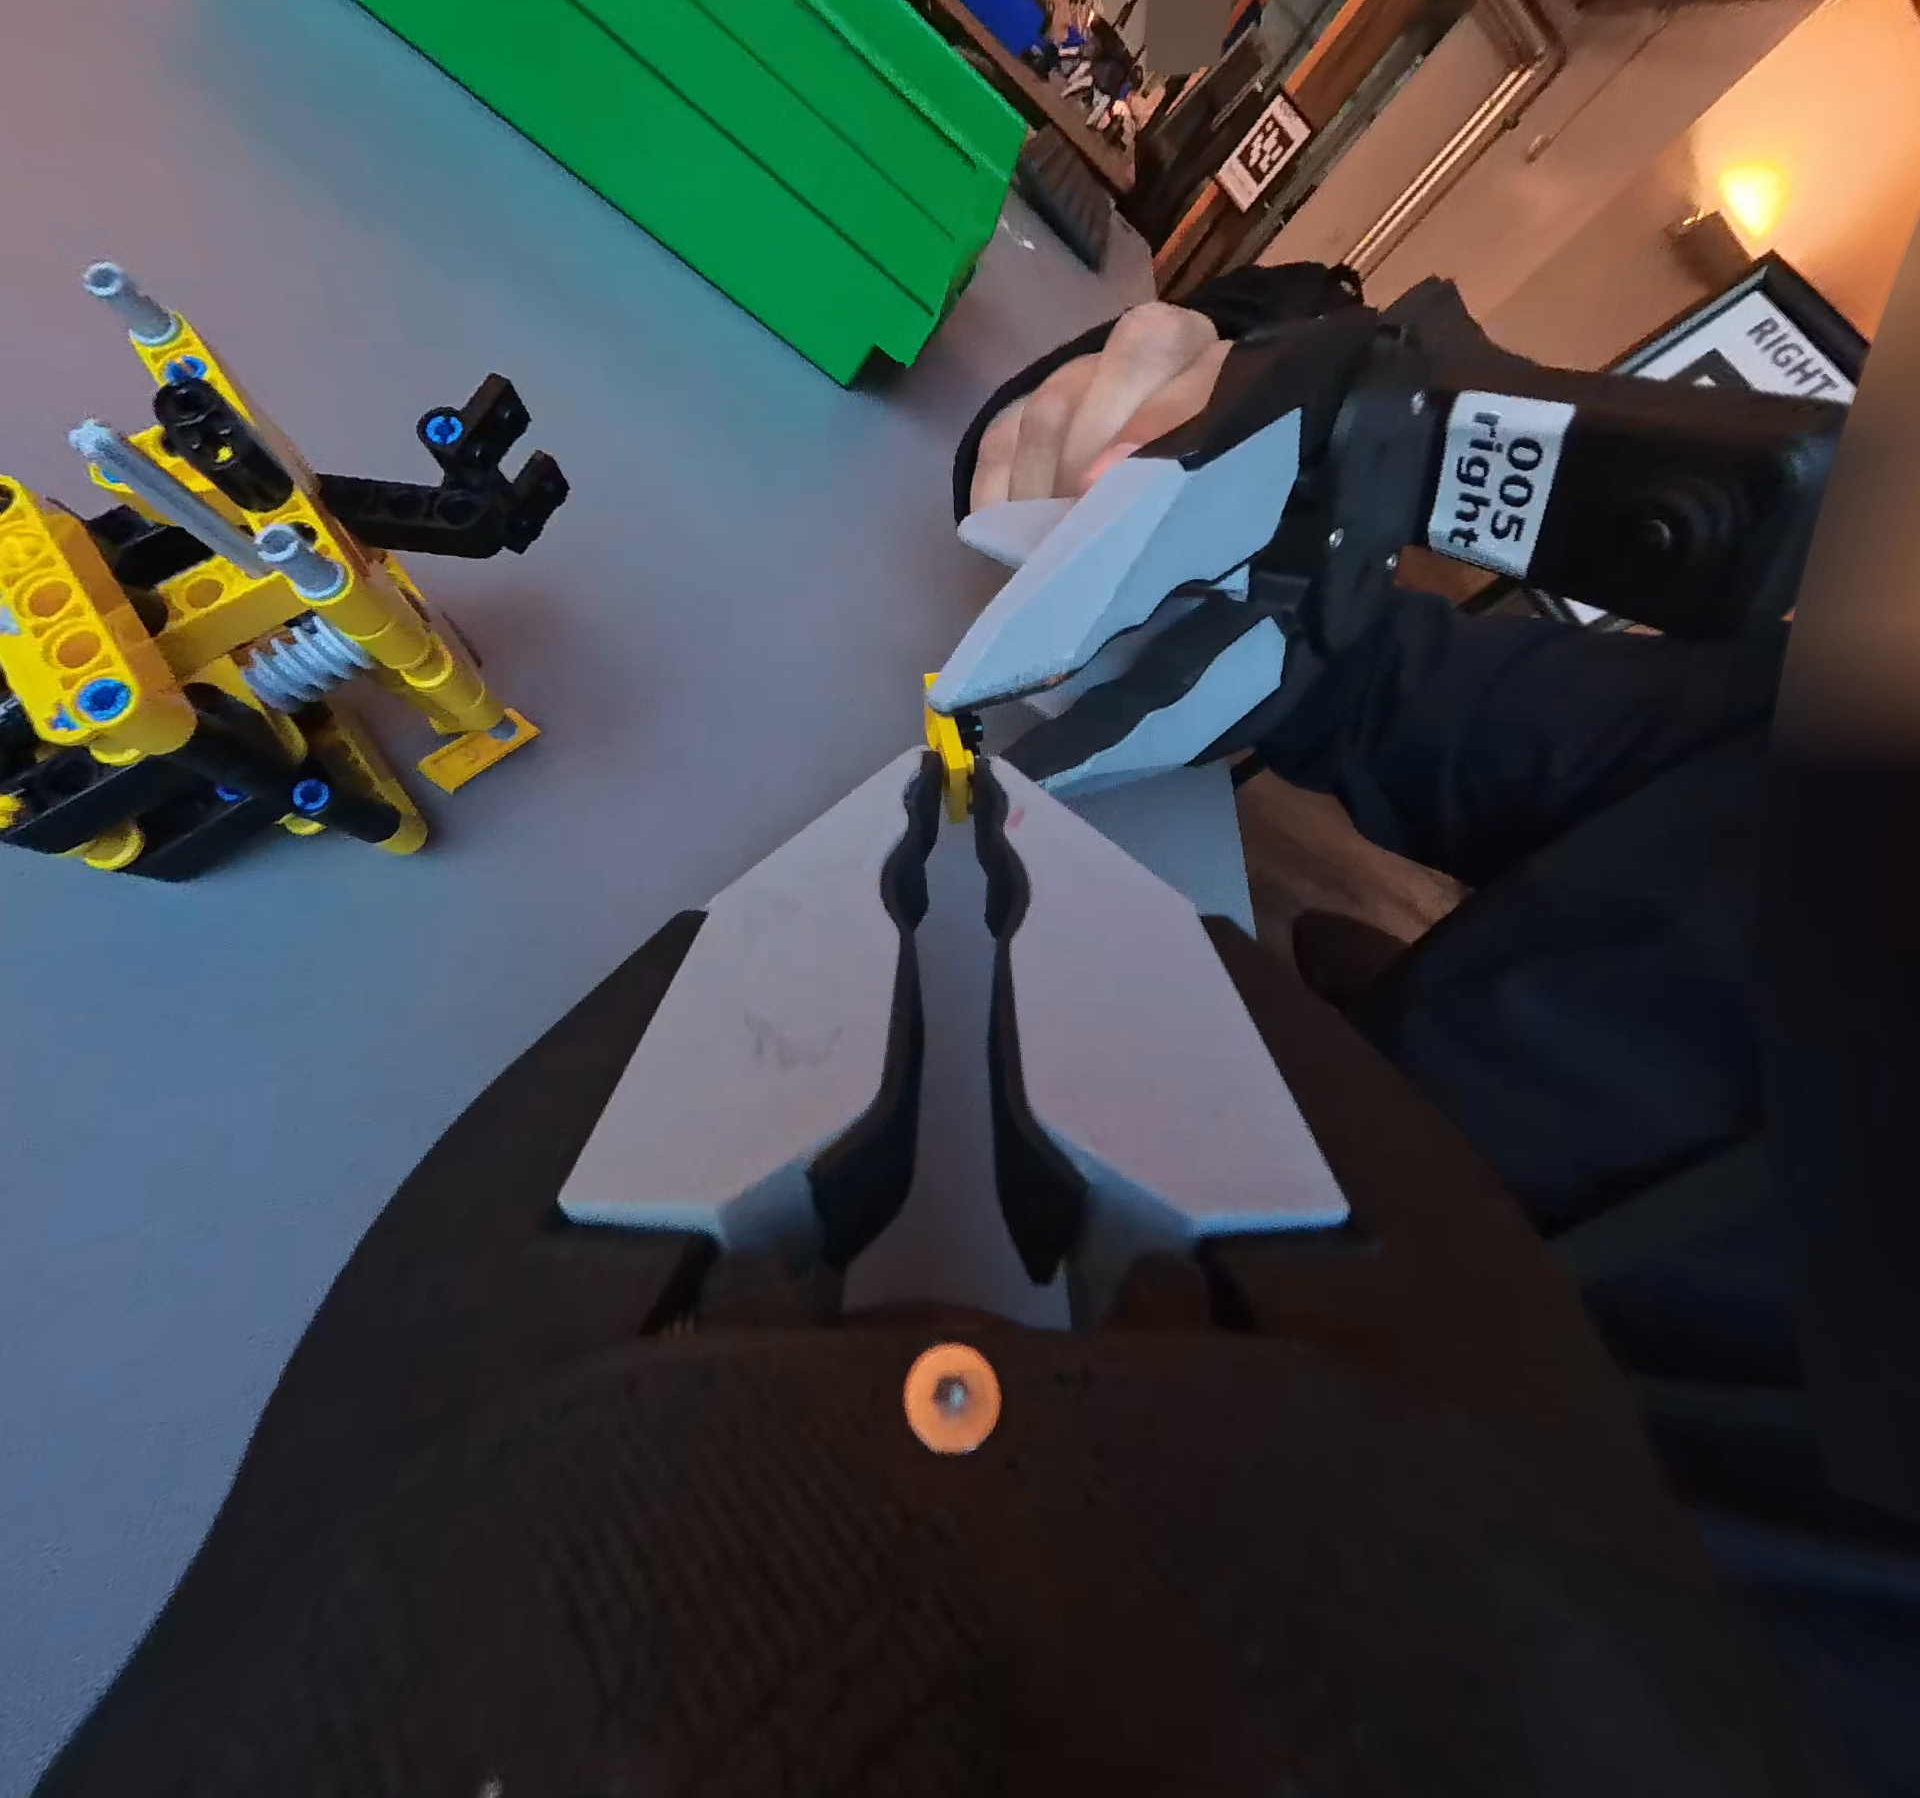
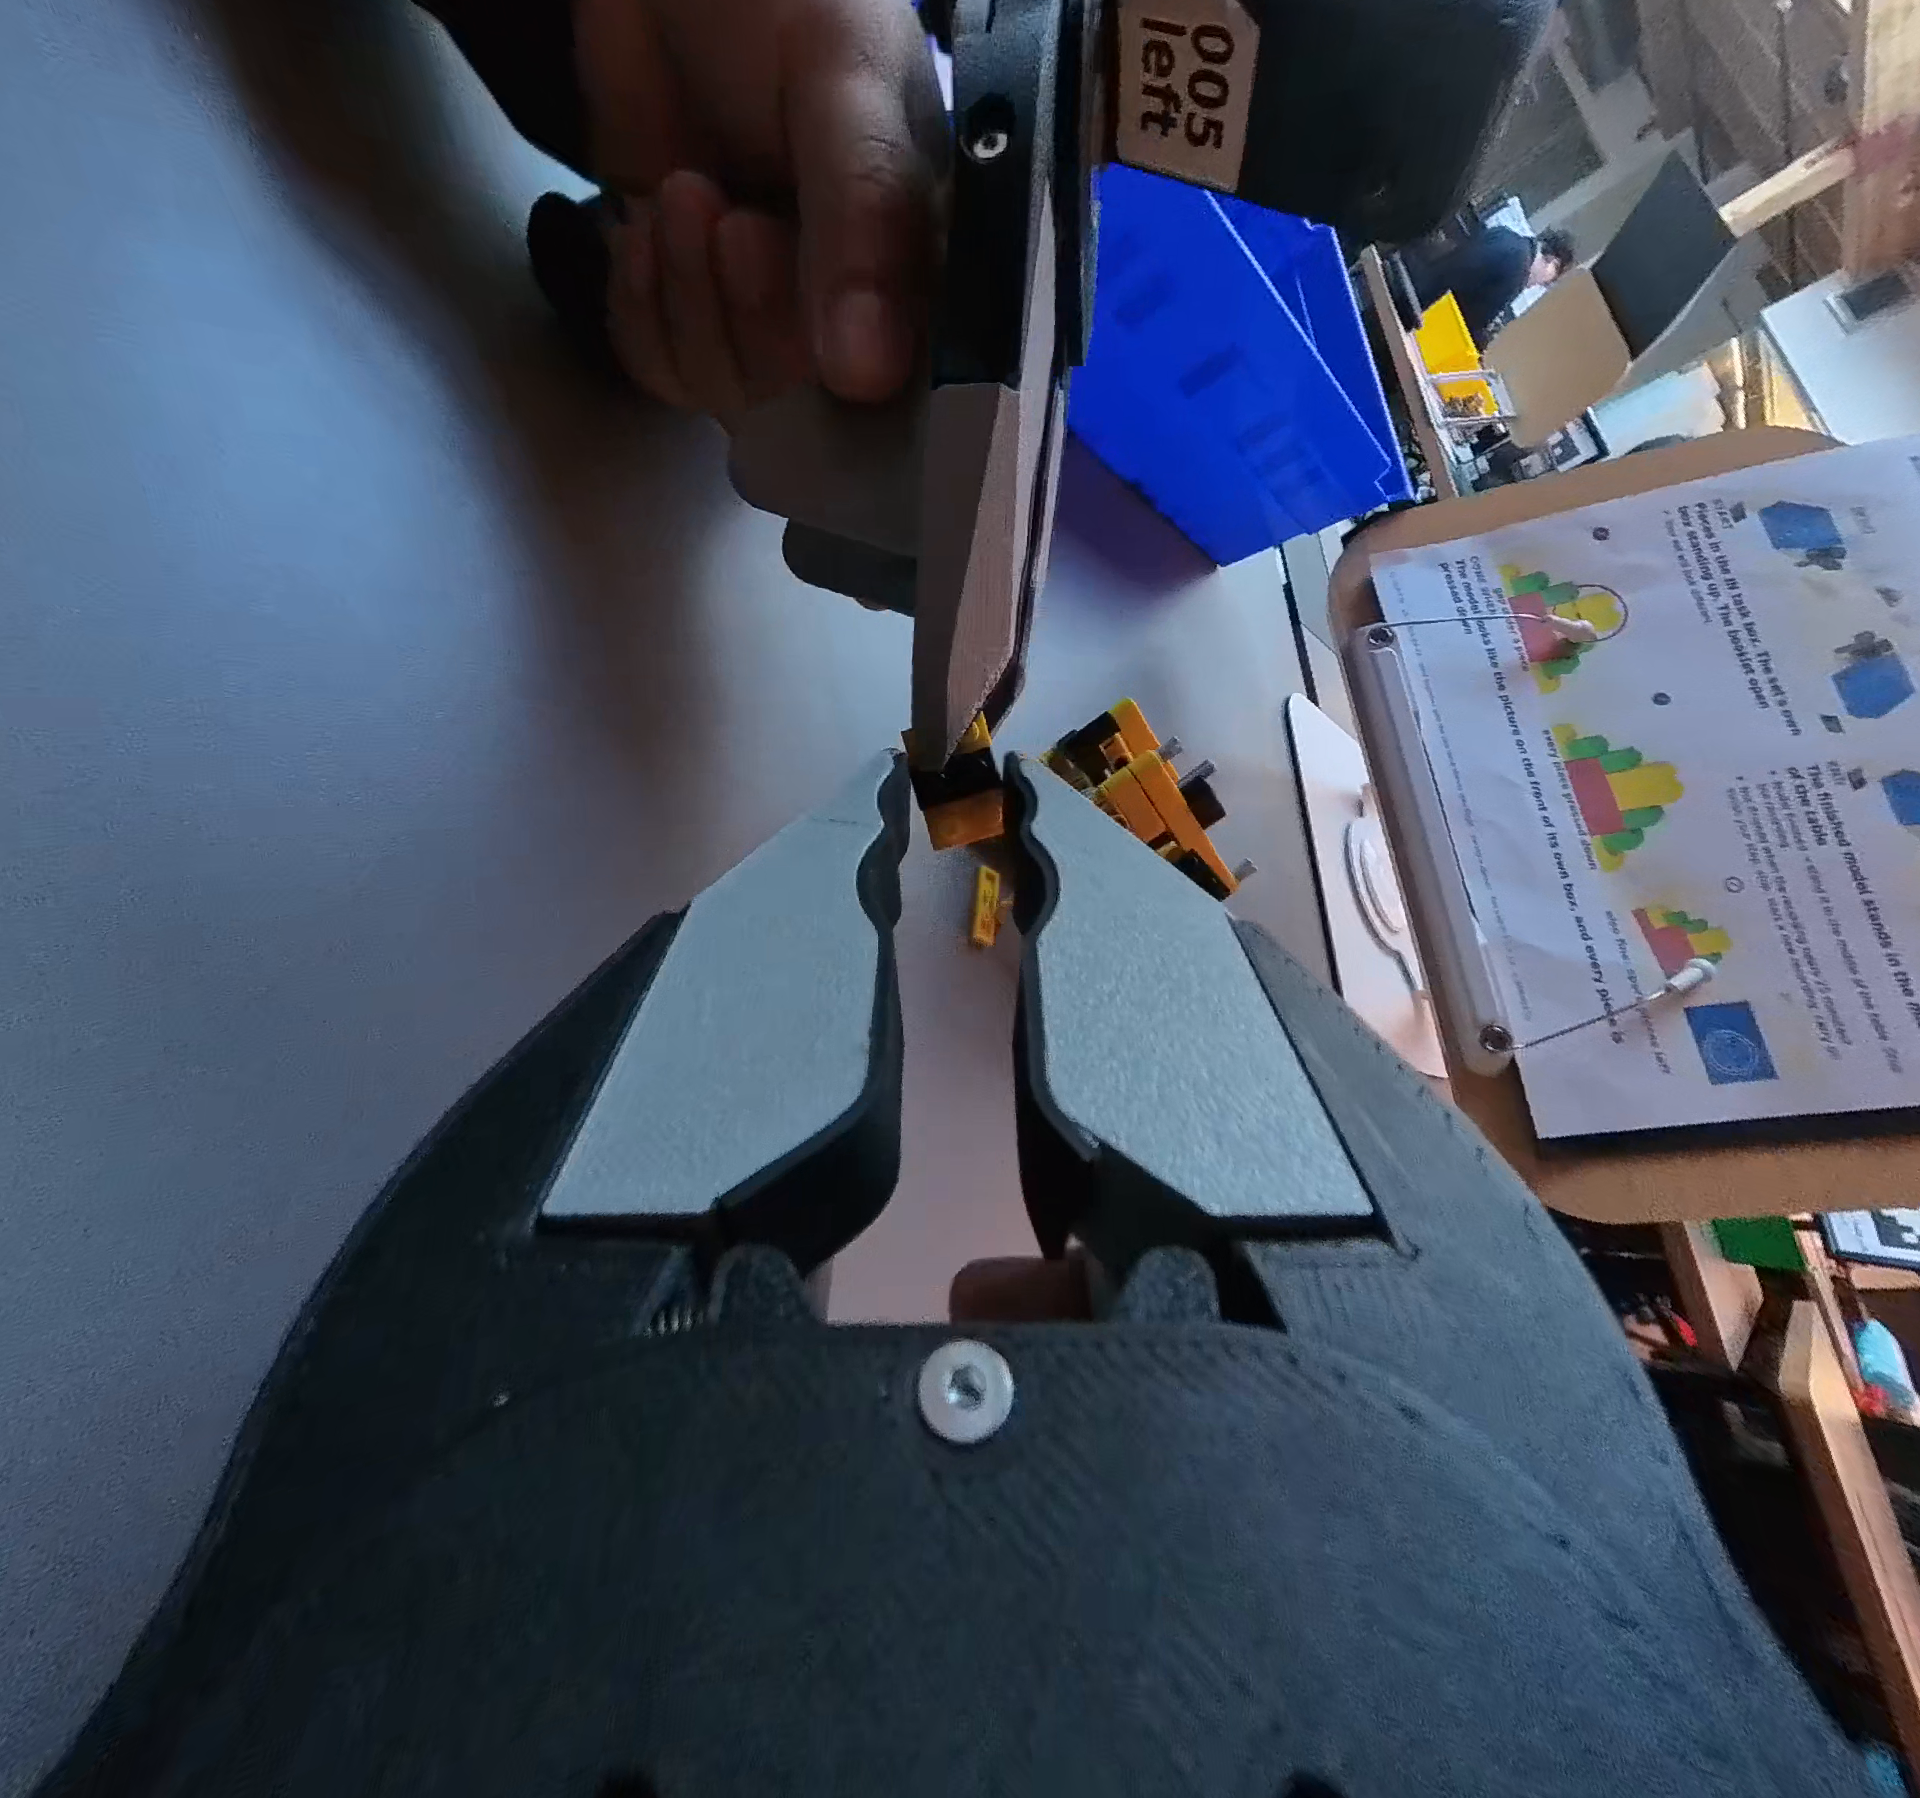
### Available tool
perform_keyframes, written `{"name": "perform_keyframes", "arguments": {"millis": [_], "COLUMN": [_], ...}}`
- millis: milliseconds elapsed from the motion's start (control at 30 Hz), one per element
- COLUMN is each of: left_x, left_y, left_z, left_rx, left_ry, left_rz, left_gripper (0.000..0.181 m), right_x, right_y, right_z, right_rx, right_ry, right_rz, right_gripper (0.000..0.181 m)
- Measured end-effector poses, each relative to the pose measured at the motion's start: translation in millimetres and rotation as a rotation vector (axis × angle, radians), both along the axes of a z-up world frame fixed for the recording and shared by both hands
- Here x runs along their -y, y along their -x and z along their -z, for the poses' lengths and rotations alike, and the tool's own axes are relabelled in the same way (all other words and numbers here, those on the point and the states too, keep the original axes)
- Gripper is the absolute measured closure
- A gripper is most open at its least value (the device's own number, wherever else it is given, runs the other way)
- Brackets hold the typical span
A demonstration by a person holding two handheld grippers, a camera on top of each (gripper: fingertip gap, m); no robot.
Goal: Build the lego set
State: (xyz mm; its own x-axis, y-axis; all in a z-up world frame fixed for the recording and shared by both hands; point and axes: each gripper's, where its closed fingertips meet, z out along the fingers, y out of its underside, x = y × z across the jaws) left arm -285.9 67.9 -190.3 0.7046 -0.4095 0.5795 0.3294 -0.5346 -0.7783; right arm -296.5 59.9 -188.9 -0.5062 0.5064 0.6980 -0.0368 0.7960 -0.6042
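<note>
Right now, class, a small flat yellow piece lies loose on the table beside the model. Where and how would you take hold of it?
Probably from above, pinching the two long edges of the small yellow piece. It lies flat on the table, so only its thin sides offer grip, and the model crowds one side.

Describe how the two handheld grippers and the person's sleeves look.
Both the left gripper and the right gripper have black ribbed plastic bodies, pale grey wedge-shaped fingers with wavy black inner pads, and a screw at the base. Each casing bears a light printed label. The sleeve beside the right gripper is dark.
</note>
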Motion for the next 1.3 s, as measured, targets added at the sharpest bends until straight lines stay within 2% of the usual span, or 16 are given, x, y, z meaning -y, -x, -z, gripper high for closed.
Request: {"name": "perform_keyframes", "arguments": {"millis": [200,500,633,700,933,1200,1300], "left_x": [4.5,4.3,3.6,2.6,0.4,-3.9,-4.2], "left_y": [-6.8,-7.0,-6.0,-3.6,1.1,5.7,4.6], "left_z": [8.2,5.5,6.9,6.8,5.7,3.6,4.5], "left_rx": [0.038,0.043,0.032,0.021,-0.025,-0.101,-0.131], "left_ry": [0.074,0.054,0.059,0.053,0.023,-0.023,-0.026], "left_rz": [0.051,0.055,0.047,0.032,-0.005,-0.063,-0.069], "left_gripper": [0.179,0.175,0.172,0.178,0.179,0.180,0.180], "right_x": [5.9,4.5,2.0,2.2,-0.4,-5.2,-5.6], "right_y": [-6.4,-5.7,-4.7,-4.7,-1.0,3.5,2.6], "right_z": [8.5,7.7,9.8,8.1,6.9,5.2,6.0], "right_rx": [-0.014,-0.014,-0.008,-0.012,-0.032,-0.145,-0.134], "right_ry": [-0.135,-0.128,-0.137,-0.130,-0.147,-0.315,-0.284], "right_rz": [-0.039,-0.022,-0.009,-0.007,0.024,0.088,0.075], "right_gripper": [0.168,0.168,0.168,0.168,0.168,0.168,0.168]}}
